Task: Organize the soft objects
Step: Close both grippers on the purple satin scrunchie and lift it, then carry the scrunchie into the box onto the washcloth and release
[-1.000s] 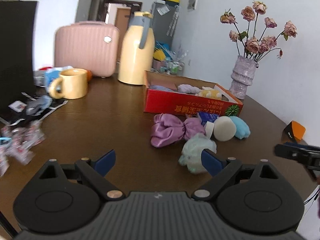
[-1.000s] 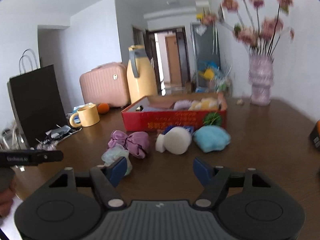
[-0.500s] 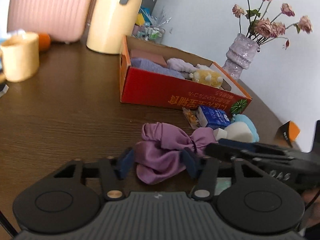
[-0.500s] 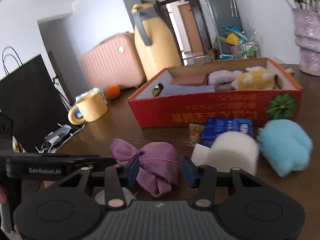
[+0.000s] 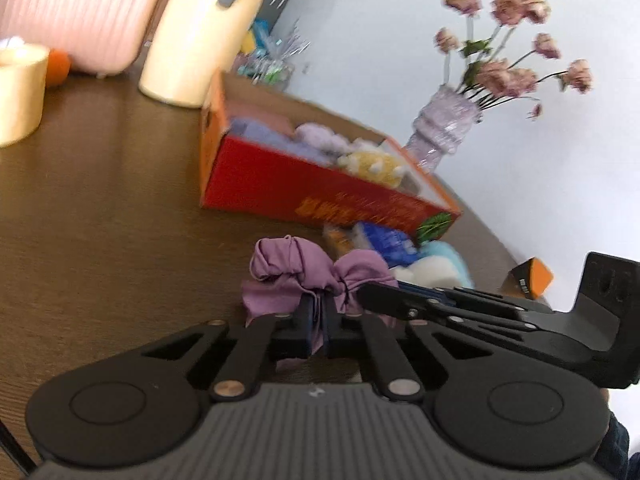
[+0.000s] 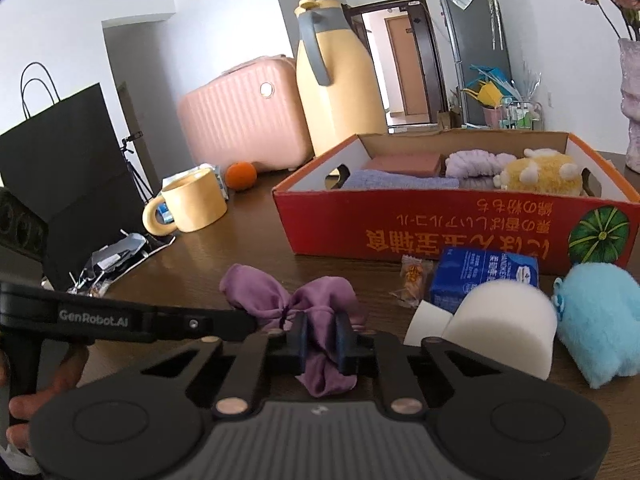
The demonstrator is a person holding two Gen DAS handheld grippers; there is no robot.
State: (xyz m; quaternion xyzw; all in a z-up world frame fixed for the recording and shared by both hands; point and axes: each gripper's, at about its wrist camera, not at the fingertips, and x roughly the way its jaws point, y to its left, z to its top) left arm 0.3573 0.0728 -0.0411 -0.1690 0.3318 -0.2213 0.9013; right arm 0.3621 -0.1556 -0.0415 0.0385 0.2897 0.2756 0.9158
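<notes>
A purple cloth bundle (image 5: 296,268) (image 6: 264,296), tied like a bow, lies on the brown table in front of the red cardboard box (image 6: 440,232) (image 5: 320,196). My left gripper (image 5: 318,320) is shut on its near middle. My right gripper (image 6: 320,336) is shut on the bundle's right lobe. Each gripper shows from the side in the other's view, left gripper (image 6: 248,324) and right gripper (image 5: 368,292), their tips close together. The box holds folded towels and a yellow plush (image 6: 540,172). A white foam roll (image 6: 500,320) and a light blue plush (image 6: 600,320) lie to the right.
A blue tissue pack (image 6: 484,276) and a snack packet lie against the box front. At the back left stand a yellow mug (image 6: 196,200), an orange (image 6: 240,175), a yellow jug (image 6: 340,80), a pink case (image 6: 240,120) and a black paper bag (image 6: 60,160). A flower vase (image 5: 444,128) stands behind the box.
Both grippers came forward and down to the purple bundle and closed on it, going from wide open to shut. The mint soft toy has dropped out of sight.
</notes>
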